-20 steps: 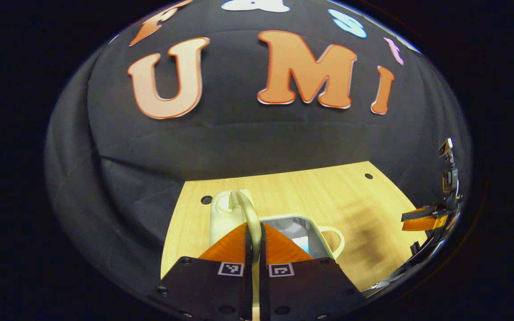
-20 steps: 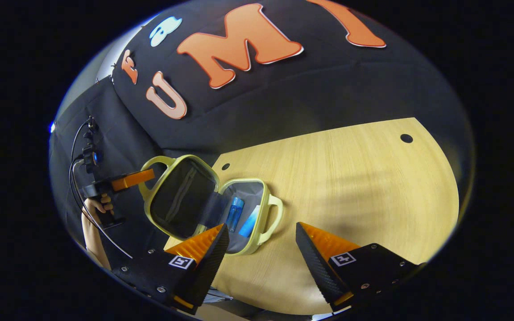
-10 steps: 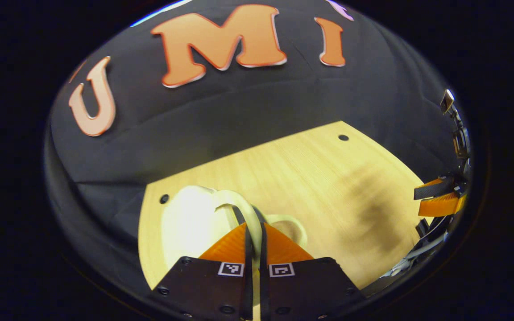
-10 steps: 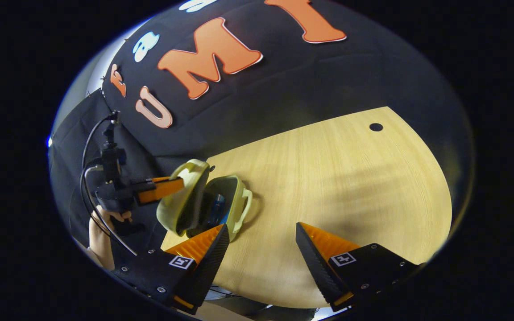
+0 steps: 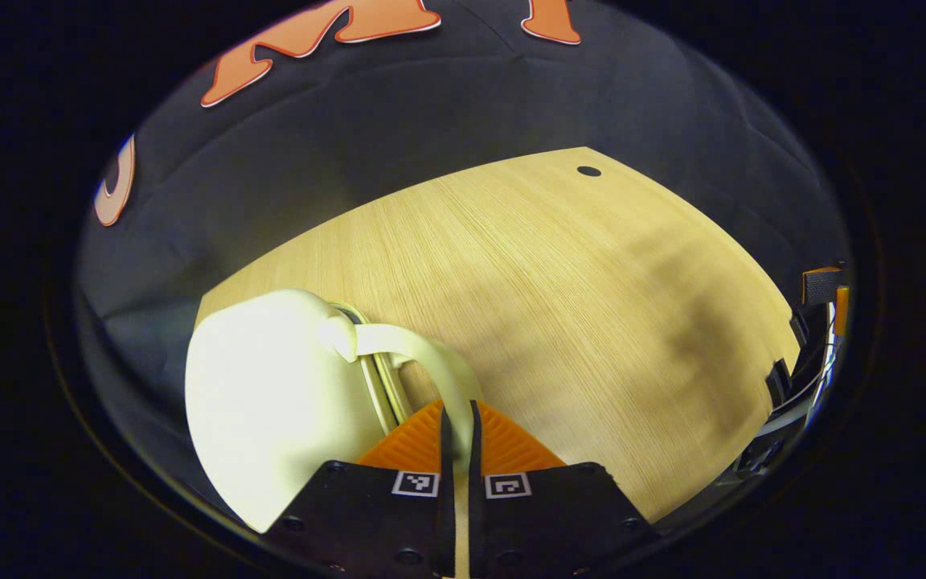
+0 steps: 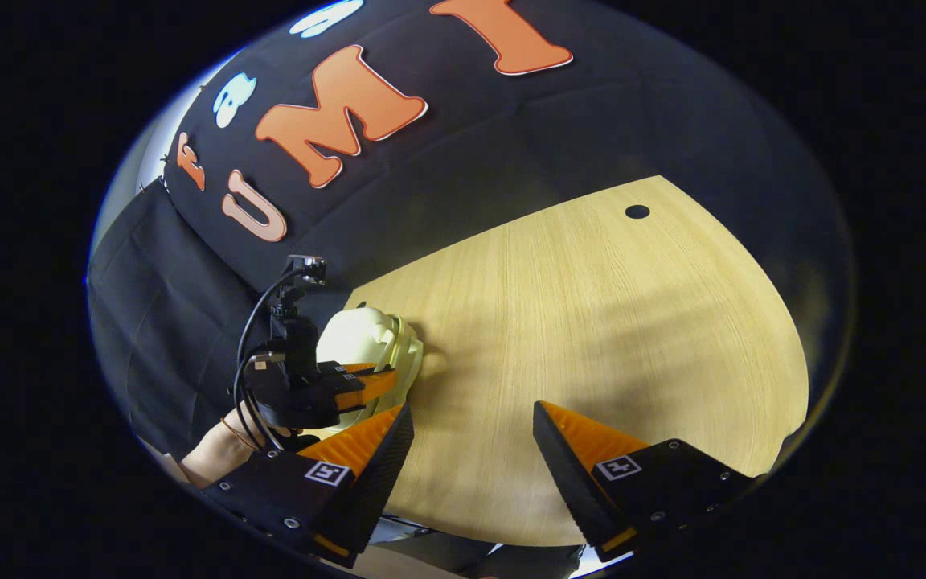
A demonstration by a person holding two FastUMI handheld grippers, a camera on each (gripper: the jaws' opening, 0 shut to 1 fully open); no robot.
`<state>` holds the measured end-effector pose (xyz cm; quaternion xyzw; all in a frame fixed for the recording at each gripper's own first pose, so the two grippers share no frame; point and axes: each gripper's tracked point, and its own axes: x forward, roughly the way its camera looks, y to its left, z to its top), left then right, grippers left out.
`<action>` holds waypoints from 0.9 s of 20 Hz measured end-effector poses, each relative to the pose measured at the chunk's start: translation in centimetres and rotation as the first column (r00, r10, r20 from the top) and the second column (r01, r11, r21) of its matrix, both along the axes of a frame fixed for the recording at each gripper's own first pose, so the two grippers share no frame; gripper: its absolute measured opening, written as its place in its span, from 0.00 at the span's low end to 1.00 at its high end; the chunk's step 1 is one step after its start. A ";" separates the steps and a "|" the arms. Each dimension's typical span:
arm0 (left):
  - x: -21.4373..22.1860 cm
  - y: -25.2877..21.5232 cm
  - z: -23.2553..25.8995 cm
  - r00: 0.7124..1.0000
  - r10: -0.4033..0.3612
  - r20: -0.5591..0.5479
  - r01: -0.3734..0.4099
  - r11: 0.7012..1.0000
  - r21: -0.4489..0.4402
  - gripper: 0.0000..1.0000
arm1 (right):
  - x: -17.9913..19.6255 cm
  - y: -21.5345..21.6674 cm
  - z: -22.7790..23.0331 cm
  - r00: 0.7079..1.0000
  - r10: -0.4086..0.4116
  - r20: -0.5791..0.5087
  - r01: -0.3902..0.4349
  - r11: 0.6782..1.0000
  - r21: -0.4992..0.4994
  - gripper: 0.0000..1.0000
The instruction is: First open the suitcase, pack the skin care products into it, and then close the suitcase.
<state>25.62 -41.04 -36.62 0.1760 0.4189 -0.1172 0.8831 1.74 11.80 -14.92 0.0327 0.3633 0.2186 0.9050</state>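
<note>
The pale yellow suitcase point(image 5: 270, 402) lies closed on the wooden table point(image 5: 559, 265), its lid down over the base. My left gripper point(image 5: 456, 414) is shut on the lid's curved handle point(image 5: 423, 354). In the right gripper view the same suitcase point(image 6: 366, 342) sits at the table's left edge with the left gripper point(image 6: 366, 384) and a hand on it. My right gripper point(image 6: 471, 418) hangs open above the table's near edge, holding nothing. The skin care products are hidden inside the case.
Bare wooden tabletop point(image 6: 592, 322) stretches to the right of the suitcase, with a small round hole point(image 6: 637, 211) near its far corner. Black cloth wall point(image 6: 511, 129) stands behind the table. The right gripper point(image 5: 821, 289) shows at the far right edge of the left gripper view.
The left gripper swung the lid over by its handle, from wide open to fully down on the base, hiding the blue products. The right gripper stayed open and nearly still.
</note>
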 end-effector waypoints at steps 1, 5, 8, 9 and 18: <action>0.1 -0.2 0.0 1.000 0.004 -0.003 -0.004 1.000 0.011 0.07 | 0.0 -0.2 -0.1 1.000 0.000 -0.002 0.000 1.000 -0.011 0.95; -0.3 -0.8 -0.9 1.000 -0.001 -0.031 0.001 1.000 0.021 0.14 | -0.1 -0.4 -0.7 1.000 0.014 -0.009 -0.014 0.999 -0.047 0.95; -0.4 -0.7 -0.6 0.998 0.066 -0.018 -0.067 0.997 -0.045 0.20 | 0.4 -0.2 -0.9 1.000 0.014 -0.004 -0.014 0.998 -0.066 0.95; -0.7 -0.8 -0.1 0.996 0.093 -0.006 -0.094 0.992 -0.086 0.25 | 0.7 -0.3 -0.9 1.000 0.011 0.001 -0.011 0.997 -0.078 0.95; -0.3 -1.1 16.7 0.912 0.262 0.316 -0.112 0.899 -0.423 0.89 | 4.3 1.7 3.6 0.977 0.021 0.210 0.021 0.981 -0.194 0.95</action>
